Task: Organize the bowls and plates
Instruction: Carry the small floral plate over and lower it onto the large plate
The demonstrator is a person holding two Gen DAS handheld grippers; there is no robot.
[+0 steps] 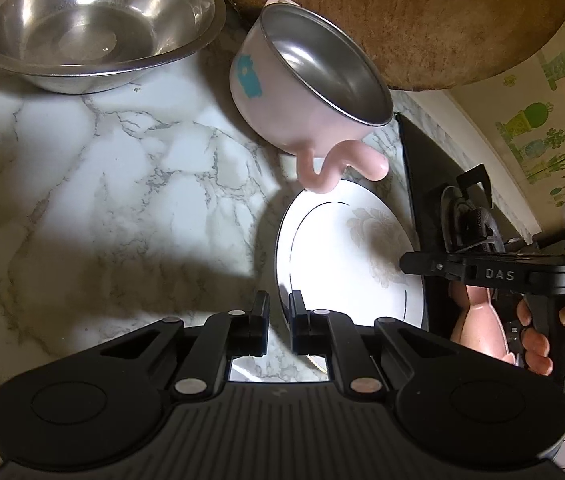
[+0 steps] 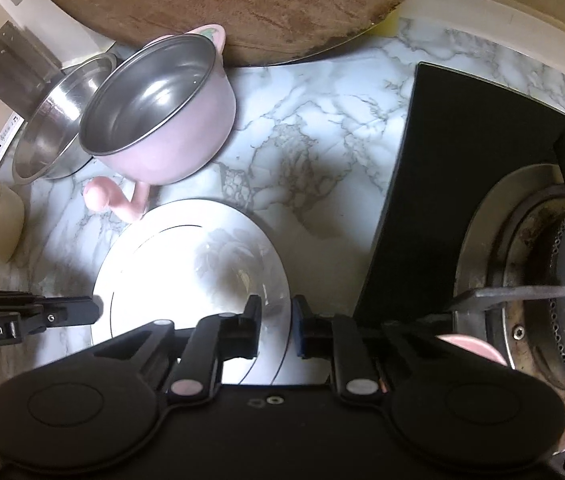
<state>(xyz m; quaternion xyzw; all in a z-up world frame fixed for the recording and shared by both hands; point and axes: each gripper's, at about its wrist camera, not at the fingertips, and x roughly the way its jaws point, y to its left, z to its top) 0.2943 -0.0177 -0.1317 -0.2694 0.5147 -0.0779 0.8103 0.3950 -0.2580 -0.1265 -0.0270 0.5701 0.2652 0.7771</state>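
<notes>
The white plate [image 2: 186, 264] lies on the marble desk [image 1: 102, 184], gripped at opposite rims: the left tongs [image 1: 279, 320] pinch its near-left edge, the right tongs [image 2: 276, 330] clamp its right edge. Touching its far rim, a pink steel-lined bowl [image 2: 170, 120] tilts beside a steel bowl [image 1: 86, 28]. The black stove [image 2: 462, 184] sits to the right.

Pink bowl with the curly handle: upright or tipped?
Tipped. The pink bowl leans with its steel opening turned sideways, and its curly handle props it above the white plate.
</notes>
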